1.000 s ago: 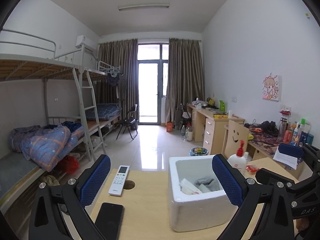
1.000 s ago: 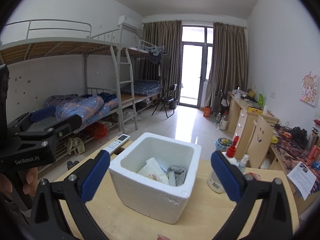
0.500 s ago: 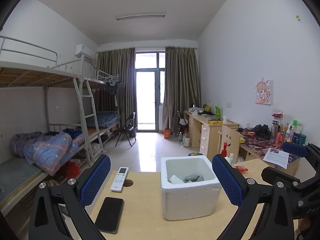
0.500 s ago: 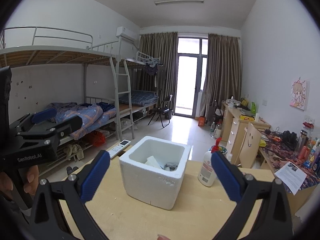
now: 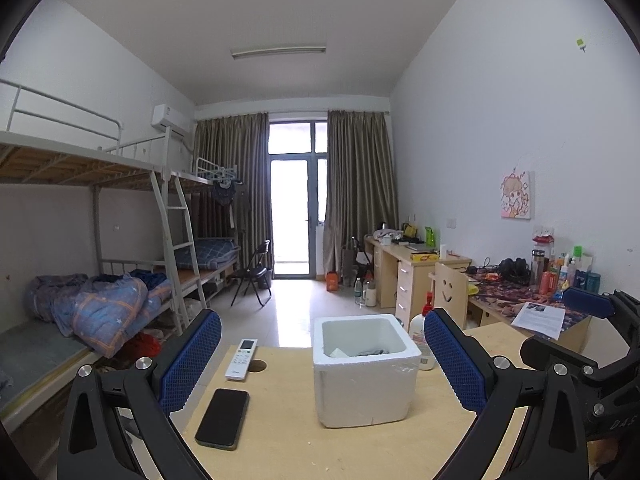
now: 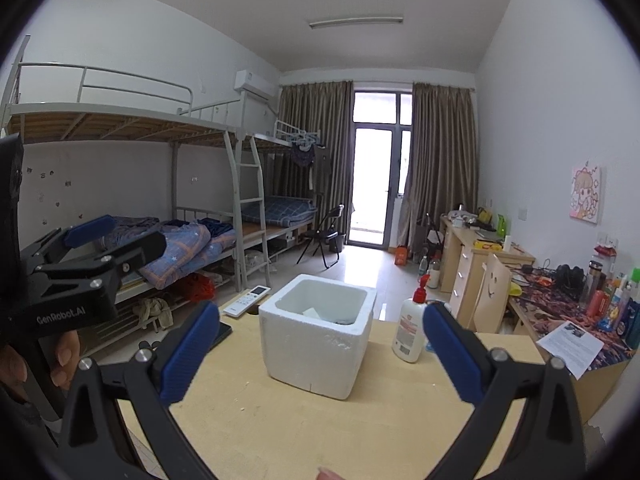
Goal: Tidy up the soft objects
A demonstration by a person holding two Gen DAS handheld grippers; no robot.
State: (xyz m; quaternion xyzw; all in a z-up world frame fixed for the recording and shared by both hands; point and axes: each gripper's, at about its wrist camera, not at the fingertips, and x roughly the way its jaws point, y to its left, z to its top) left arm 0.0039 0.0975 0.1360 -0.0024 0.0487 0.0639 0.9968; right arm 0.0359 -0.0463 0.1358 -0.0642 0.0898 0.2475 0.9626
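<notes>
Both tools are held back from the work, level with the table edge, which suggests the person is surveying rather than reaching. The left gripper (image 5: 322, 354) has its blue pads spread wide with nothing between them, and the right gripper (image 6: 320, 350) is likewise splayed and empty. That wide stance fits a pause between picks: neither tool is committed to anything.

The white foam box (image 5: 366, 368) stands upright near the middle of the wooden table (image 5: 288, 440), set squarely in front of both tools so either can drop things into it from above. Inside it lie the soft items (image 5: 362, 351), pale and grey pieces low against the far wall; only their tops show over the rim, so what they are cannot be told for sure.

A lotion bottle (image 6: 412, 328) stands just beside the box on its right, while a remote control (image 5: 241, 359) and a black phone (image 5: 223, 418) lie to its left, apart from it. These hard things probably stay out, being no part of the sorting.
</notes>
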